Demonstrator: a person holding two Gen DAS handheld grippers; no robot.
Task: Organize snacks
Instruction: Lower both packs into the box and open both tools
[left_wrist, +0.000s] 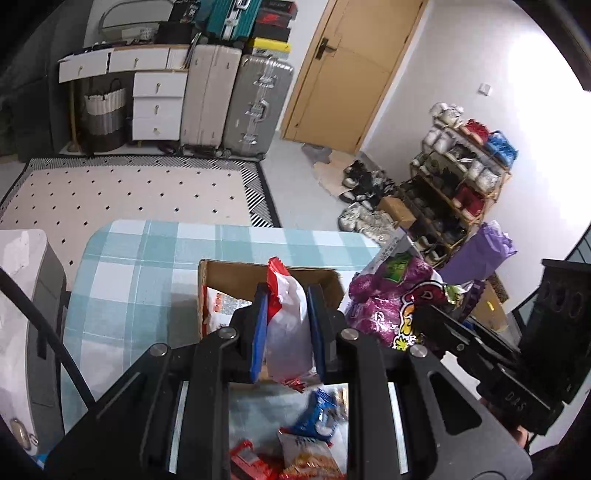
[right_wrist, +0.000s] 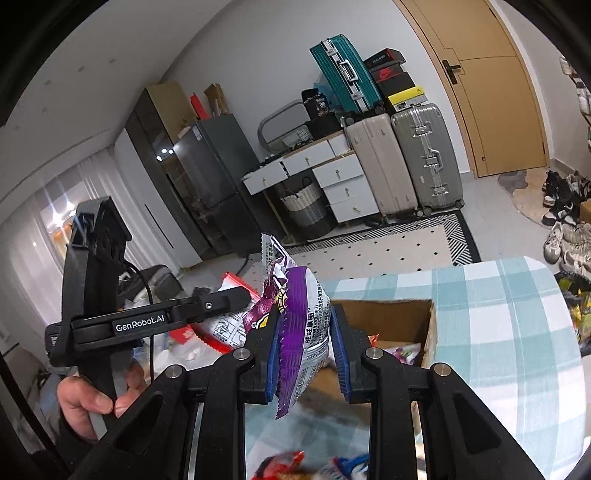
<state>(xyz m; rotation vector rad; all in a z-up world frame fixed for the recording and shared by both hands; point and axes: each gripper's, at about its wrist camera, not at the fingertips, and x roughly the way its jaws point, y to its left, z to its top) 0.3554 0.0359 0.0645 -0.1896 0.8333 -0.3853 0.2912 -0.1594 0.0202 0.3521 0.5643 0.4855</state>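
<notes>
Gripping snacks — left gripper (left_wrist: 287, 325) a red-white packet (left_wrist: 290, 321); right gripper (right_wrist: 308, 350) (also clamped) a purple bag (right_wrist: 301, 317).

each camera sits just behind its own gripper's fingers, close above the checked tablecloth (left_wrist: 147, 258), tilted down and forward. both views share the cardboard box (right_wrist: 388, 317), the suitcases (left_wrist: 255, 107) and the door (right_wrist: 491, 92), and the right view seems to aim further left.

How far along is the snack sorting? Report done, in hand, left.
Done: one red-printed packet already lies in the cardboard box. In hand: the left tool grips a red-and-white packet; the right tool grips a purple packet, both above the box. Left: loose packets still on the checked tablecloth.
</notes>
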